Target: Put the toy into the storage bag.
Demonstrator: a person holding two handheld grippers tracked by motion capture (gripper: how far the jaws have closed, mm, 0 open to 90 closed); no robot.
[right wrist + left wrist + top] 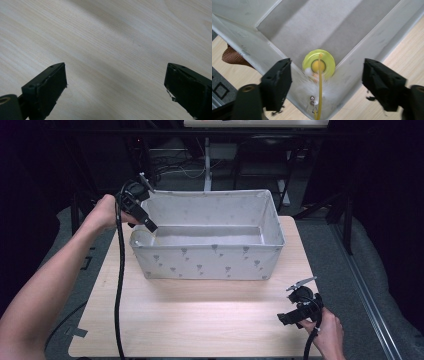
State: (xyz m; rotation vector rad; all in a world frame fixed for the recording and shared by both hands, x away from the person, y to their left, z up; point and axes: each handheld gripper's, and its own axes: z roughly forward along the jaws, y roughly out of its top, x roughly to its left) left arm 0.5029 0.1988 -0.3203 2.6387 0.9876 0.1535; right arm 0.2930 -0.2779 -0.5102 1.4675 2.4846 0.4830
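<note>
Left gripper view: yellow toy (319, 65) in bin (352, 32).

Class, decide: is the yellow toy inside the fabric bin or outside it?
Inside. The yellow toy lies on the floor of the fabric bin, in a corner, below the open left claw.

The left arm reaches far left, its hand (106, 212) tilting the left gripper (150, 226) down with jaws wide apart, while the right gripper (283, 319), also spread, sits near right.
</note>
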